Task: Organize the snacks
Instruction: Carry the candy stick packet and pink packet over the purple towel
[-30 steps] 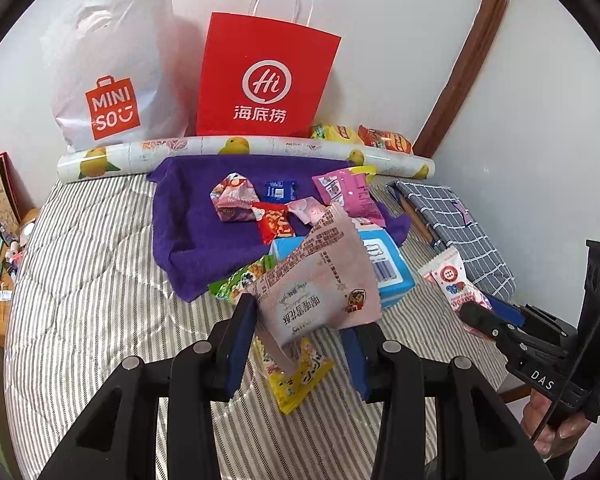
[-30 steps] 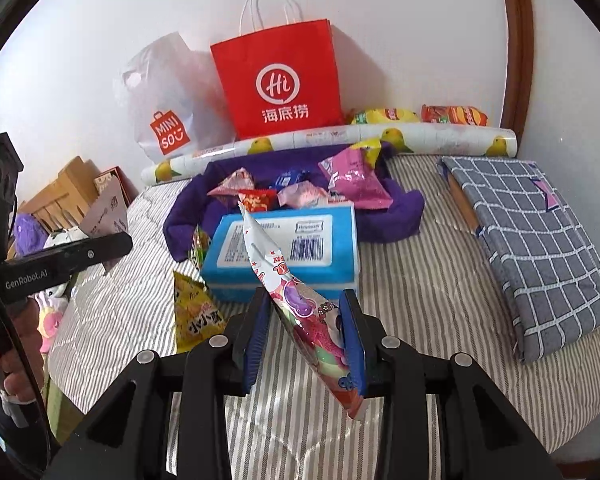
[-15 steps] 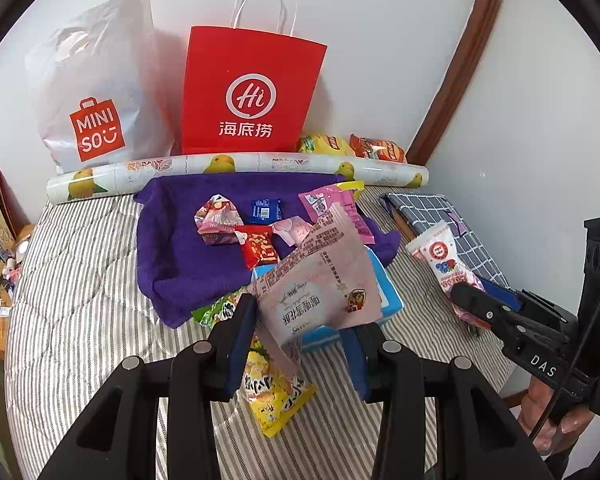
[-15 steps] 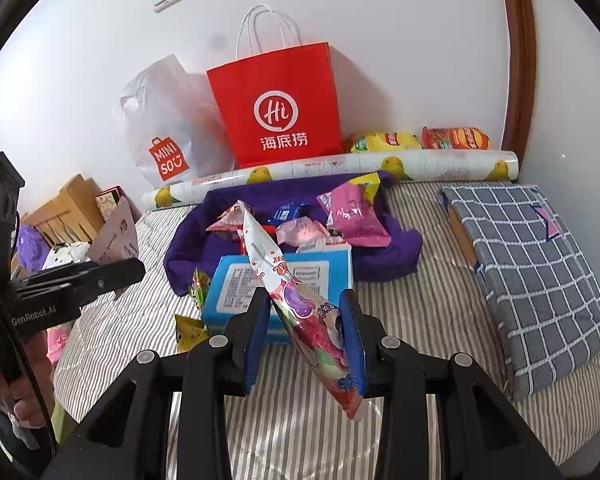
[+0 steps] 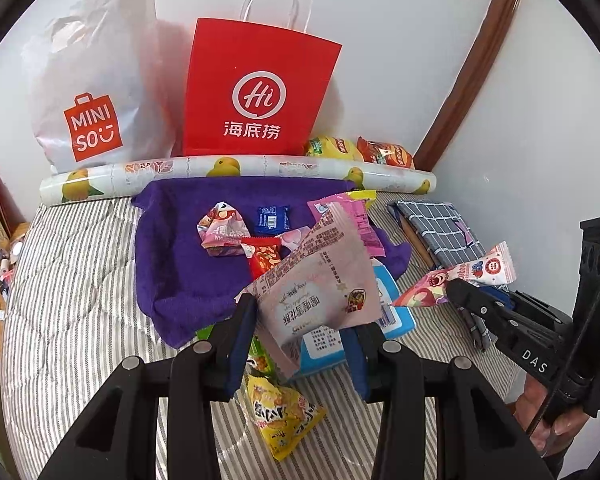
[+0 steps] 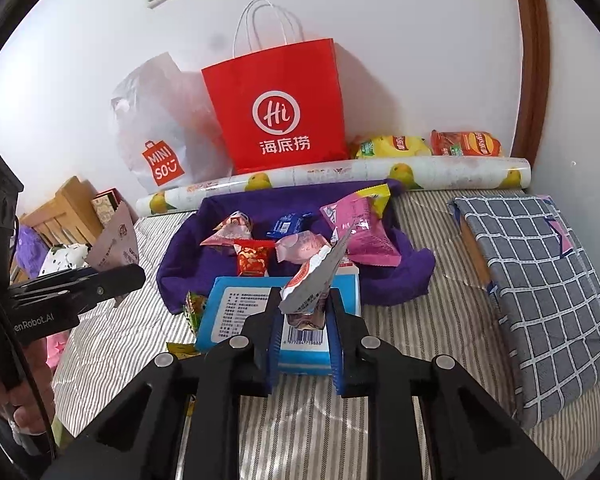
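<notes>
Far against the matt white wall stand a smooth red paper bag point(image 5: 256, 88) with twisted white cord handles and, left of it, a crinkled, slightly glossy white plastic bag point(image 5: 96, 76). Just in front lies a glossy printed roll of plastic sheet point(image 5: 236, 170). The fuzzy purple towel point(image 5: 180, 264) looks soft and matt over the ribbed, quilted striped mattress cloth point(image 5: 68, 300). A shiny crinkled pink foil snack packet point(image 5: 320, 288) sits nearest. On the right, a woven grey checked cloth point(image 6: 540, 280) looks matt; curved brown wooden trim point(image 5: 472, 68) is glossy.
</notes>
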A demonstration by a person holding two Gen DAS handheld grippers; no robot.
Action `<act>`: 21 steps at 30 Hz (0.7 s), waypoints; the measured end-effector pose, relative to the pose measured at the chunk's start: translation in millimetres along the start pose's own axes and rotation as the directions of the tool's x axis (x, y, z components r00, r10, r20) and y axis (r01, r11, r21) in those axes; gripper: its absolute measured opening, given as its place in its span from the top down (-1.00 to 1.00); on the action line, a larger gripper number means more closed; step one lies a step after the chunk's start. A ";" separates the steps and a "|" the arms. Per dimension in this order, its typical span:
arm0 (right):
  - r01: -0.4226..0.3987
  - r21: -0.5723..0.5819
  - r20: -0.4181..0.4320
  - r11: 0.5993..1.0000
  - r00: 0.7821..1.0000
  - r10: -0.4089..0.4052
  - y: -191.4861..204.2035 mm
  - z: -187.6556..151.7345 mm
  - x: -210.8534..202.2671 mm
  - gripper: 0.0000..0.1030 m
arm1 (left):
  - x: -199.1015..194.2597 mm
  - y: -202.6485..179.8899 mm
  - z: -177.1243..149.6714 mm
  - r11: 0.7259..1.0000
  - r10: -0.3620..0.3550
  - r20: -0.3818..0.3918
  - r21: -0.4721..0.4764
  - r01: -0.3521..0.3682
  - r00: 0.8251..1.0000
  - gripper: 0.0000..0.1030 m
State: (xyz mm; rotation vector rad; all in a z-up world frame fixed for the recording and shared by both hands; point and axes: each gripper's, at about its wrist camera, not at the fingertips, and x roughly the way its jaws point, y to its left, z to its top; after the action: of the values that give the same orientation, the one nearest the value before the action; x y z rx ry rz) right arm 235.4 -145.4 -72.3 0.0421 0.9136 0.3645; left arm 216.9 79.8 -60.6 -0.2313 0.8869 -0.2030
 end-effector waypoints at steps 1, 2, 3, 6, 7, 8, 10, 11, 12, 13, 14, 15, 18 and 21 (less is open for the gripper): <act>0.004 -0.001 0.001 1.000 1.000 -0.004 0.1 1.0 1.1 0.60 | 1.0 0.9 1.2 1.000 -0.001 0.000 -0.002 0.001 1.000 0.23; 0.005 -0.001 0.001 1.000 1.000 -0.005 -0.2 2.0 2.1 0.60 | 1.8 1.8 2.4 1.000 -0.002 0.000 -0.004 0.002 1.000 0.23; 0.005 0.000 0.002 1.000 1.000 -0.005 -0.6 3.4 3.0 0.60 | 2.9 3.0 4.2 1.000 -0.004 0.000 -0.006 0.004 1.000 0.23; 0.011 -0.003 0.008 1.000 1.000 -0.011 -1.4 8.9 5.6 0.60 | 5.2 7.0 8.9 1.000 -0.005 0.003 -0.008 0.005 1.000 0.23; 0.013 -0.005 0.011 1.000 1.000 -0.013 -1.7 12.1 6.6 0.60 | 5.8 8.3 10.3 1.000 -0.003 0.005 -0.009 0.003 1.000 0.23; 0.014 -0.006 0.013 1.000 1.000 -0.014 -1.3 14.3 8.0 0.60 | 6.7 10.0 12.2 1.000 0.000 0.006 -0.010 0.000 1.000 0.23; 0.017 -0.011 0.017 1.000 1.000 -0.017 -0.7 20.2 10.7 0.60 | 8.9 14.6 16.4 1.000 0.008 0.009 -0.016 -0.008 1.000 0.23; 0.017 -0.013 0.019 1.000 1.000 -0.017 0.1 22.6 11.7 0.60 | 10.0 17.2 18.5 1.000 0.010 0.010 -0.022 -0.010 1.000 0.23; 0.016 -0.017 0.022 1.000 1.000 -0.015 0.8 25.0 13.0 0.60 | 11.3 19.5 20.5 1.000 0.012 0.010 -0.028 -0.011 1.000 0.23; 0.015 -0.021 0.025 1.000 1.000 -0.015 1.8 27.8 14.9 0.60 | 12.8 21.8 22.7 0.999 0.013 0.010 -0.032 -0.013 1.000 0.23; 0.014 -0.024 0.026 1.000 1.000 -0.014 2.8 30.8 17.4 0.60 | 14.4 23.8 25.1 0.999 0.016 0.010 -0.038 -0.016 1.000 0.23; 0.013 -0.024 0.027 1.000 1.000 -0.012 2.8 33.1 19.3 0.60 | 15.6 25.2 26.8 0.999 0.018 0.010 -0.042 -0.017 1.000 0.23; 0.002 -0.021 0.026 1.000 1.000 -0.002 4.1 40.3 27.6 0.60 | 21.3 29.6 33.0 0.999 0.020 0.005 -0.051 -0.020 1.000 0.23; -0.001 -0.031 0.024 1.000 1.000 0.002 7.6 47.0 36.1 0.60 | 26.7 32.7 38.8 0.998 0.029 0.000 -0.050 -0.029 1.000 0.23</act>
State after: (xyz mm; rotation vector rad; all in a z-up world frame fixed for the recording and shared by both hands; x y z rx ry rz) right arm 289.8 -121.0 -69.7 0.0182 0.8838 0.3789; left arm 266.3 108.3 -66.0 -0.2648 0.8947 -0.1541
